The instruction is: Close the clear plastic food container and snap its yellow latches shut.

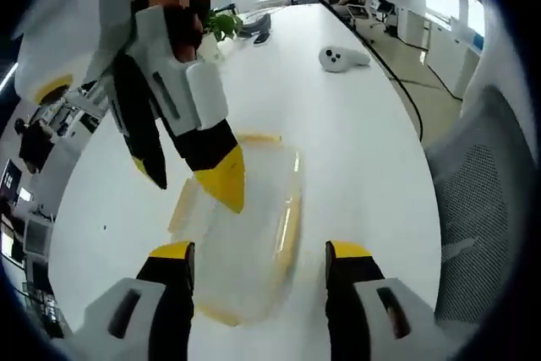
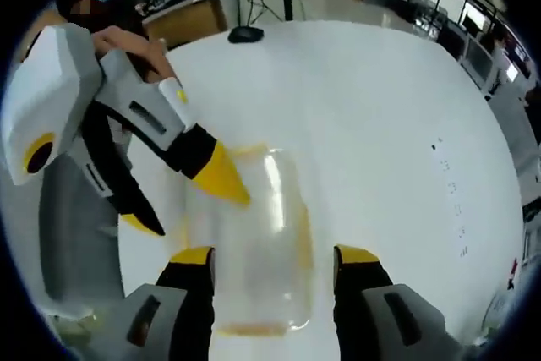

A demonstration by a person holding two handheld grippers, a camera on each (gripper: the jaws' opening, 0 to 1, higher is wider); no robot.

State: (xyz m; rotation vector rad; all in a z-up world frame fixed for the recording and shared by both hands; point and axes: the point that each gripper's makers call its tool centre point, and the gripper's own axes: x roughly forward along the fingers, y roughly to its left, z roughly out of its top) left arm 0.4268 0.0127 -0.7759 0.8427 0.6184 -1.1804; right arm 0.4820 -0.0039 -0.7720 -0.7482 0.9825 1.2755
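Observation:
The clear plastic container [image 1: 249, 234] lies flat on the white table [image 1: 338, 150], blurred, with yellow latches [image 1: 287, 227] along its sides. My left gripper [image 1: 260, 253] is open, one jaw to each side of the container's near end. My right gripper [image 1: 190, 179] reaches in from the upper left, open, with one yellow fingertip over the container's top. In the right gripper view the container [image 2: 254, 251] lies between the open jaws of my right gripper [image 2: 274, 257]. There my left gripper [image 2: 182, 202] comes in from the left, open, one tip above the lid. Whether the tips touch is unclear.
A white controller [image 1: 342, 58], a small green plant [image 1: 221, 23] and a black cable [image 1: 397, 73] lie further along the table. A grey mesh chair [image 1: 478, 192] stands at the table's right edge. A dark round object [image 2: 245, 35] sits at the far edge.

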